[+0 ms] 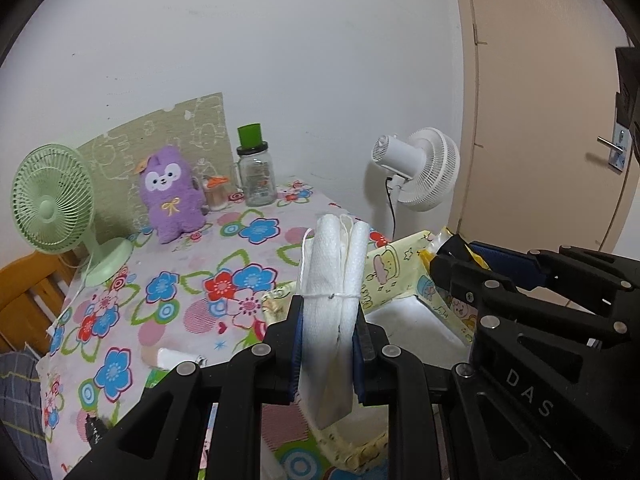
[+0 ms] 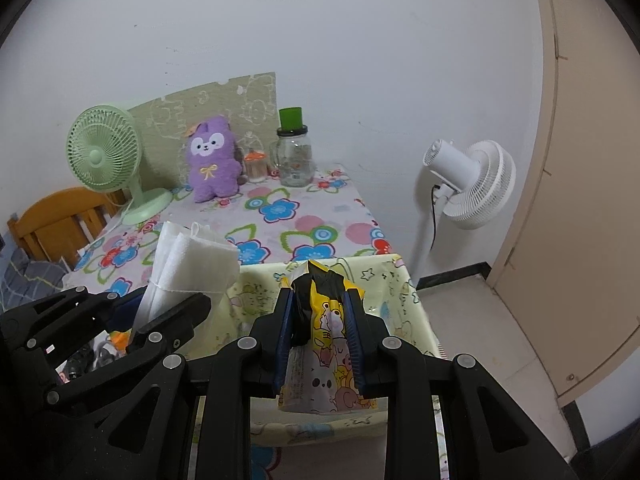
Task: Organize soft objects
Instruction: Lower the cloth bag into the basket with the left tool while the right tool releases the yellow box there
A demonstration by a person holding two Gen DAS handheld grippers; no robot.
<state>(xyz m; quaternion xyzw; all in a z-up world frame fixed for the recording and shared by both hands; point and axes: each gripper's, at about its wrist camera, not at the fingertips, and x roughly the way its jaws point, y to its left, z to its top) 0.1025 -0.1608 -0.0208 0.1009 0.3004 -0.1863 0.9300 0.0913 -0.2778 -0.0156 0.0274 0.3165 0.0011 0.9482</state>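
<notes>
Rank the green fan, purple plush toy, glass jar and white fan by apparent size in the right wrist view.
1. White fan
2. Green fan
3. Purple plush toy
4. Glass jar

The two fans look close in size, and the white fan stands on the floor at an unclear depth, so their order is unsure.

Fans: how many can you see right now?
2. A green desk fan stands at the table's back-left corner; a white pedestal fan stands on the floor right of the table. Others may be out of view.

The white cloth bundle [image 1: 334, 264], folded and tied with thin white string, stood upright above the yellow cartoon-print box [image 1: 404, 276]. The yellow cartoon-print pouch [image 2: 326, 332], with black material at its top, also stood upright over that box.
</notes>
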